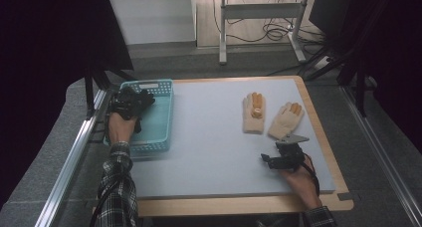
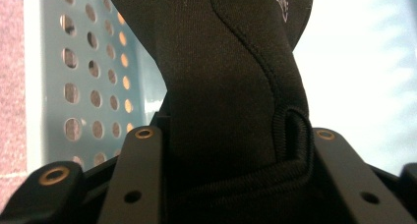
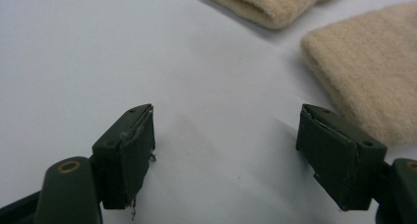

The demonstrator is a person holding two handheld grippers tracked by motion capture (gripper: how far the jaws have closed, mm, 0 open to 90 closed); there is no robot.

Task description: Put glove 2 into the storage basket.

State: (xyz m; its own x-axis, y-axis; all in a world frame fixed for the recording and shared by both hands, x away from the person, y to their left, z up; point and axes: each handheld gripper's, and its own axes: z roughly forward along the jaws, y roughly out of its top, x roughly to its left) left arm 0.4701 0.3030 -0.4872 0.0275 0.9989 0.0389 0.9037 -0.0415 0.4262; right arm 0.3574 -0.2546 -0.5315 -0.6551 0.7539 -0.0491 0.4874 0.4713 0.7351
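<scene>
While left tool (image 2: pixel 231 150) grips one black glove (image 2: pixel 231 76), right tool (image 3: pixel 228 155) wide, two cream gloves (image 1: pixel 271 115), one basket (image 1: pixel 161 112).

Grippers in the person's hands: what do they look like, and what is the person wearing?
Both are black. The right gripper carries a grey three-cornered plate and has blocky dark pads. The left gripper shows brass-ringed screw holes; a black cable trails over the plaid sleeve.
</scene>
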